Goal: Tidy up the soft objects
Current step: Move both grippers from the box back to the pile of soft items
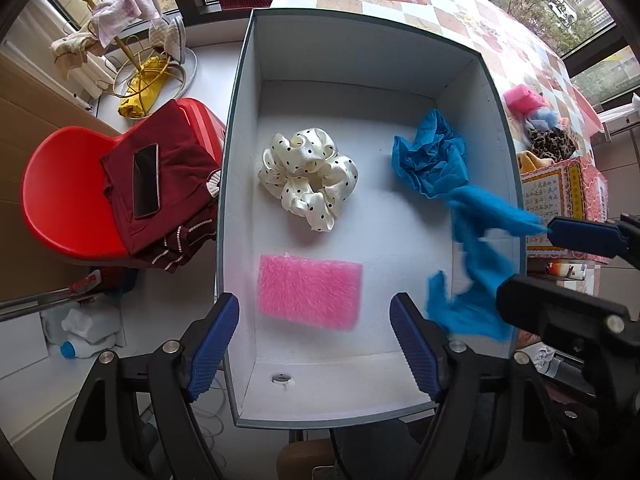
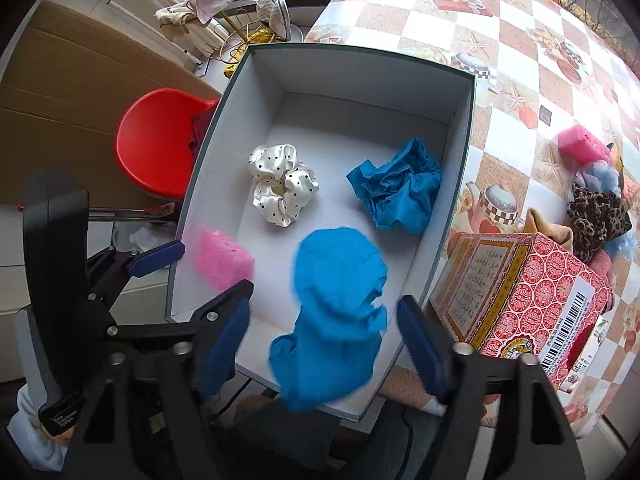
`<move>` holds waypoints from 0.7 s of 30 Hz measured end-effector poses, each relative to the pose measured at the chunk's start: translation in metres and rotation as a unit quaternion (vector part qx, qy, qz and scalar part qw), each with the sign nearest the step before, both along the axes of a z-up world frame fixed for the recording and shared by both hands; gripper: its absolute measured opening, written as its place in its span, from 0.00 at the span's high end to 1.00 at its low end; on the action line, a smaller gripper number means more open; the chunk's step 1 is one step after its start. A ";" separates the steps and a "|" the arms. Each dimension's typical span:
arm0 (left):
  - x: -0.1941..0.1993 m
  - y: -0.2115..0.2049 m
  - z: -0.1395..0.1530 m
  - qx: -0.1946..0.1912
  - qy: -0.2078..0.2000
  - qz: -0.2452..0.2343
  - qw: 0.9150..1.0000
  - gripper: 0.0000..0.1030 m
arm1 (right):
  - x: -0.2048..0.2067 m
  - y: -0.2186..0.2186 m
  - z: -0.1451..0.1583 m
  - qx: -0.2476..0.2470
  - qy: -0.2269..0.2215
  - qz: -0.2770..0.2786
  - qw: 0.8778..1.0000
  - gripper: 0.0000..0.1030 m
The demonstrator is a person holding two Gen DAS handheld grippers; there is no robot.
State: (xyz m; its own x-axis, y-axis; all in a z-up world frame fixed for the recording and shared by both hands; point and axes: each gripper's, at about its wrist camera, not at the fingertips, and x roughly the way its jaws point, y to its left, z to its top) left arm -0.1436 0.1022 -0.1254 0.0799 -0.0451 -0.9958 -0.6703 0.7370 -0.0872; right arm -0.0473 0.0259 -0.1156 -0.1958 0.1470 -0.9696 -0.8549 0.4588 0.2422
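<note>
Blue cloth [image 2: 336, 312] motion-blurred between right gripper [image 2: 324, 344] fingers, spread apart; left gripper [image 1: 316, 344] fingers apart, pink sponge [image 1: 310, 296] blurred.

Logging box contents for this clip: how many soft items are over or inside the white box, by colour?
Blue: 2, crumpled blue cloth and blurred blue cloth between the open right gripper's jaws.
Pink: 1, pink fuzzy sponge.
Cream: 1, polka-dot satin scrunchie.
Total: 4

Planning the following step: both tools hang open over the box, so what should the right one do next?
Probably lift the right tool clear and swing toward the leopard scrunchie on the table: the blue cloth looks released over the box, jaws apart.
</note>
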 end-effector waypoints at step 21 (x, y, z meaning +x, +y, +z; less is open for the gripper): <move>0.014 -0.004 0.026 -0.007 -0.048 0.020 0.999 0.01 | 0.019 -0.023 0.039 0.059 -0.041 -0.041 0.997 0.00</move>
